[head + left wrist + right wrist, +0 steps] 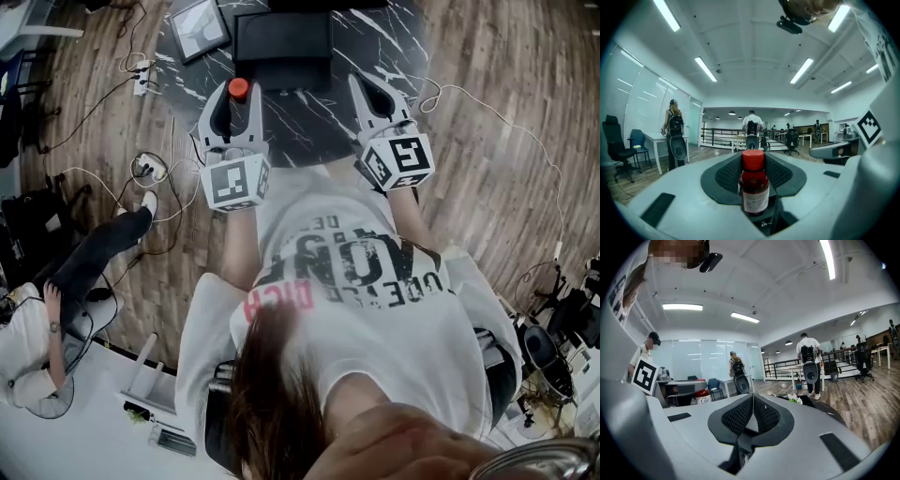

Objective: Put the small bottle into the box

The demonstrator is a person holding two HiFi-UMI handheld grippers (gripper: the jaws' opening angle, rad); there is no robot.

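Two grippers | left gripper jaws half-open, pinching small bottle upright between them | right gripper jaws closed, empty | box ahead on desk | risk: loose pinch, bottle tilts, drops short.

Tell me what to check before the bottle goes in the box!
1. The small bottle is clamped in the left tool: ok.
2. Its red cap is on: ok.
3. It stands upright between the jaws: ok.
4. The right tool is shut with nothing in it: ok.
5. The box sits on the table ahead of both tools: ok.
6. Room inside it: cannot tell.
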